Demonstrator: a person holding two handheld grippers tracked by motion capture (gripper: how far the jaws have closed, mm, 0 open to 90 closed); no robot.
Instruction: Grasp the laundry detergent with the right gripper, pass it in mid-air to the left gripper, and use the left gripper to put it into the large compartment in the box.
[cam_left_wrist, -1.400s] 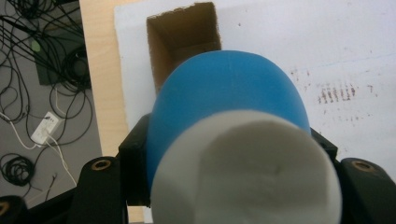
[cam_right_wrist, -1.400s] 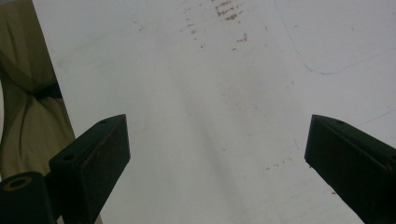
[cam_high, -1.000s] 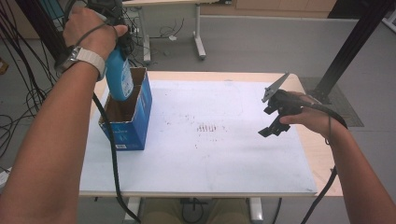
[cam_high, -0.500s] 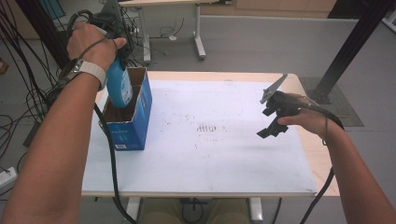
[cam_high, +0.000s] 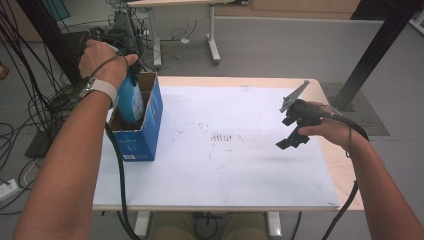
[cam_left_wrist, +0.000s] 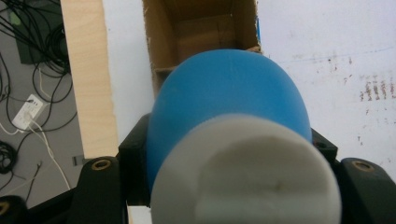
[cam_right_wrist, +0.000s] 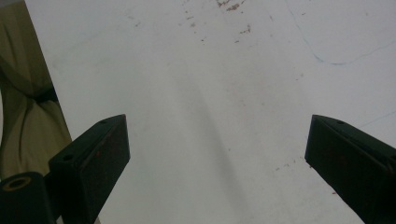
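Note:
A blue bottle (cam_high: 131, 100) with a white cap (cam_left_wrist: 247, 172) hangs upright, its lower part inside an open blue cardboard box (cam_high: 142, 135) at the table's left edge. My left gripper (cam_high: 129, 80) points down and is shut on the bottle's upper part; in the left gripper view its jaws press both sides of the bottle (cam_left_wrist: 224, 98), above the box's brown inside (cam_left_wrist: 201, 28). My right gripper (cam_high: 286, 134) hovers over the right side of the white table cover (cam_high: 240, 165). It is open and holds nothing, as the right gripper view (cam_right_wrist: 217, 154) shows.
The wooden table edge (cam_high: 345, 170) borders the white cover on the right. Cables (cam_high: 30, 115) lie on the floor at the left. A desk's legs (cam_high: 212, 45) stand behind the table, and a black post (cam_high: 370, 55) rises at the far right.
My left hand has come down, sinking the blue bottle deeper into the box. The right gripper has stayed in place.

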